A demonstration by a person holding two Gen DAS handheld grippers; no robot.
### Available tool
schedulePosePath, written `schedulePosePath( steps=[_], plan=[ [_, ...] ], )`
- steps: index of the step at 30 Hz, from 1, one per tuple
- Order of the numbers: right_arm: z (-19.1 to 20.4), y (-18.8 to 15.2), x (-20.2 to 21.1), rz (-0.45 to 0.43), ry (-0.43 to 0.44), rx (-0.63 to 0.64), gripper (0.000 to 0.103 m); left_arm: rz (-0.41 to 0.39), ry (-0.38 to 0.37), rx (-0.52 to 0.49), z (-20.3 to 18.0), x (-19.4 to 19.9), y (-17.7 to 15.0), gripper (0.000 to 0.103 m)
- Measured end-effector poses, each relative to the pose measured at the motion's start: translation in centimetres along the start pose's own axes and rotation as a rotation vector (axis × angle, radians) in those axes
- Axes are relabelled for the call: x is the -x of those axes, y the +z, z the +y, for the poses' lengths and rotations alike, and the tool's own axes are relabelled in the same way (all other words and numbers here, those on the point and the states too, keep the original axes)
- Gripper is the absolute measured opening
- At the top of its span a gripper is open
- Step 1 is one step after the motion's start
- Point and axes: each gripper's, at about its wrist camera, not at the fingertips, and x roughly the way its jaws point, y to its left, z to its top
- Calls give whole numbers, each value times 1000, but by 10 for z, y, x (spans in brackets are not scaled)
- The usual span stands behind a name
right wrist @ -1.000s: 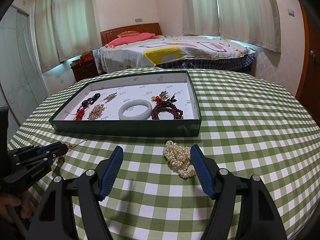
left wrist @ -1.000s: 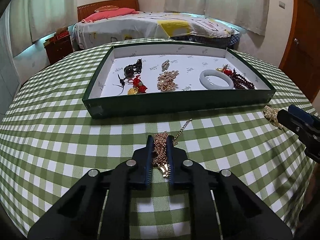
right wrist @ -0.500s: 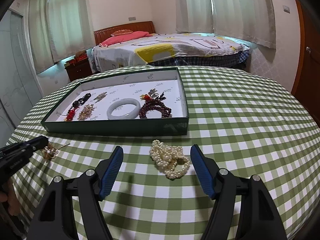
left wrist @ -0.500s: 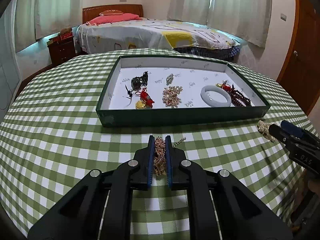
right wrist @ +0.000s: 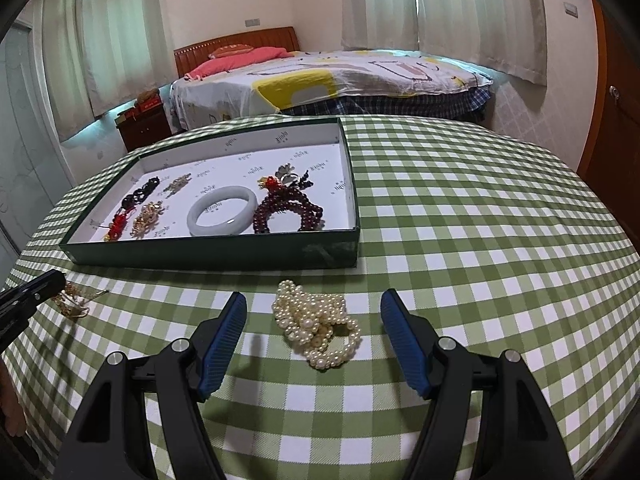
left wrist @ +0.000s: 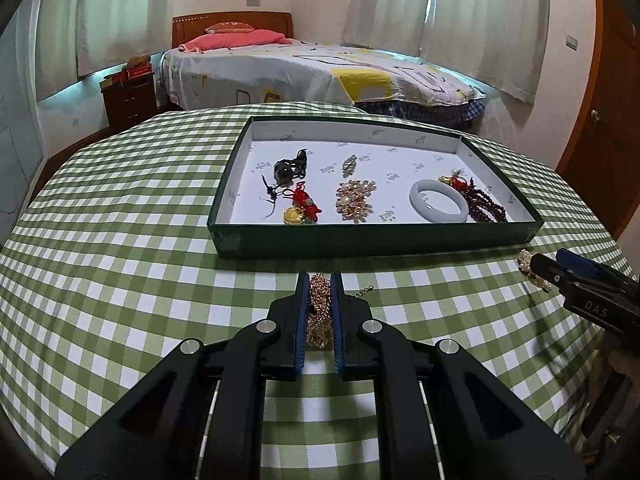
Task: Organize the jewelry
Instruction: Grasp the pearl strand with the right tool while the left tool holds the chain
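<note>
Left wrist view shows the gold chain necklace (left wrist: 319, 309) pinched between my left gripper (left wrist: 319, 280) pads, just short of the green tray (left wrist: 376, 236). My right gripper (right wrist: 313, 312) stands spread wide around the pearl strand (right wrist: 318, 330) on the checked tablecloth (right wrist: 480, 264), gripping nothing. Several pieces already lie in the tray, among them a pale bangle (right wrist: 222, 216) and dark red beads (right wrist: 290, 210). I judge two pieces remain.
</note>
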Motion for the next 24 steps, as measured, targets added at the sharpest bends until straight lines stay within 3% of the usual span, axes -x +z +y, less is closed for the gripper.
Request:
schedulePosePath(
  steps=[5, 14, 24],
  plan=[
    [-2, 0, -7, 45, 2, -5, 67, 6, 8, 5, 1, -2, -1, 11],
    [3, -6, -8, 58, 15, 27, 23, 5, 18, 15, 3, -3, -3, 11],
    [10, -8, -4, 32, 26, 40, 18, 3, 22, 24, 5, -2, -4, 11]
  ],
)
